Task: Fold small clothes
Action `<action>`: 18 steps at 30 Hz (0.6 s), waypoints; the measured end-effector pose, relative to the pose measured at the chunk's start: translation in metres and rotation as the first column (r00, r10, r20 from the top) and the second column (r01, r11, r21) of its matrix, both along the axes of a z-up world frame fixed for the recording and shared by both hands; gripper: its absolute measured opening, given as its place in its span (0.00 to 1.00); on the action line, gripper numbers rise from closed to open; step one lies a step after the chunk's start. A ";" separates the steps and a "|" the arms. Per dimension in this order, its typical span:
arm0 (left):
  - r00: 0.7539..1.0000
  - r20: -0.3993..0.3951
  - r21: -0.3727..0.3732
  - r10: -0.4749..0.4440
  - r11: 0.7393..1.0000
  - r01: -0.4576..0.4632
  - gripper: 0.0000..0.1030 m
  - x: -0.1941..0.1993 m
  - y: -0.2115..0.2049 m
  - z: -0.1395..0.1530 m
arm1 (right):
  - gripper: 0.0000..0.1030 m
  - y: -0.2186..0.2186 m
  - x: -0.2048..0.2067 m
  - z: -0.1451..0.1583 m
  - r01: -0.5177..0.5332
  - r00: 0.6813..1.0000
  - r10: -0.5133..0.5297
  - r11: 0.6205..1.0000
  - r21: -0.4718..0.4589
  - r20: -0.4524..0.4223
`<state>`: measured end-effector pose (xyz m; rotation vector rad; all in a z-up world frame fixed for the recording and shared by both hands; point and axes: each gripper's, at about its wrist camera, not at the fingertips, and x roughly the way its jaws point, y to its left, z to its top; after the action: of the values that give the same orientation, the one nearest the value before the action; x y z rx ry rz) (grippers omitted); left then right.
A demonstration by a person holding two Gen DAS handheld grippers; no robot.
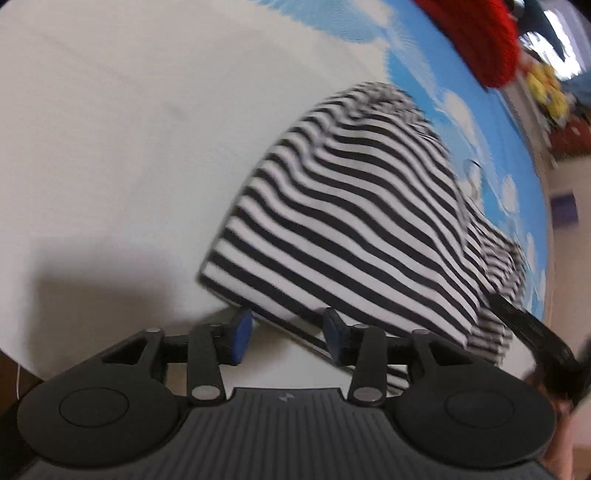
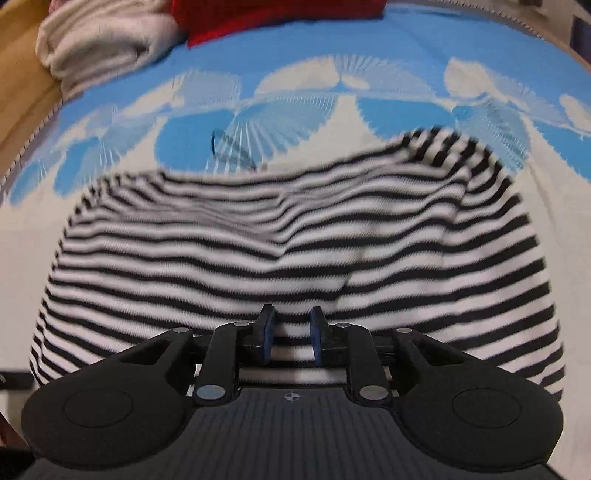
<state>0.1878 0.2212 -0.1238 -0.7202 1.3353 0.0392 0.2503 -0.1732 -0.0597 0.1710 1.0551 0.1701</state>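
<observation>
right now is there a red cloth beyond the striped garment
Yes, a red cloth lies at the far edge, past the striped garment on the blue-and-white cover.

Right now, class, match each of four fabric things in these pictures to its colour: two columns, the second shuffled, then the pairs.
Things:
1. garment in the middle
2. knit cloth at the far edge
3. bundled towel
4. cover underneath

Colours:
A. red
B. blue with white clouds
C. black and white stripes
D. cream

Pairs: 1-C, 2-A, 3-D, 4-B.
</observation>
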 end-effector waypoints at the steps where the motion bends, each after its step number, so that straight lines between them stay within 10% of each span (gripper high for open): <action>1: 0.999 -0.022 -0.001 0.031 1.000 -0.031 0.56 0.001 0.004 -0.005 | 0.21 -0.006 -0.001 0.004 0.011 1.000 -0.011 1.000 0.012 0.017; 10: 0.981 -0.032 0.004 0.193 0.981 -0.193 0.53 0.012 0.015 -0.015 | 0.21 -0.079 -0.018 0.027 0.166 0.978 -0.174 0.983 0.080 0.117; 13: 0.986 -0.022 0.035 0.163 0.986 -0.163 0.17 0.018 0.006 -0.014 | 0.21 -0.105 -0.027 0.031 0.207 0.968 -0.215 0.975 0.080 0.126; 18: 0.993 0.040 0.075 0.113 0.990 -0.116 0.07 0.022 0.006 -0.003 | 0.21 -0.138 -0.043 0.034 0.270 0.952 -0.277 0.961 0.067 0.129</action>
<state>0.2101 0.2272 -0.1267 -0.7282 1.2501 0.1683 0.2077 -0.3107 -0.0254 0.3427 0.8801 -0.0432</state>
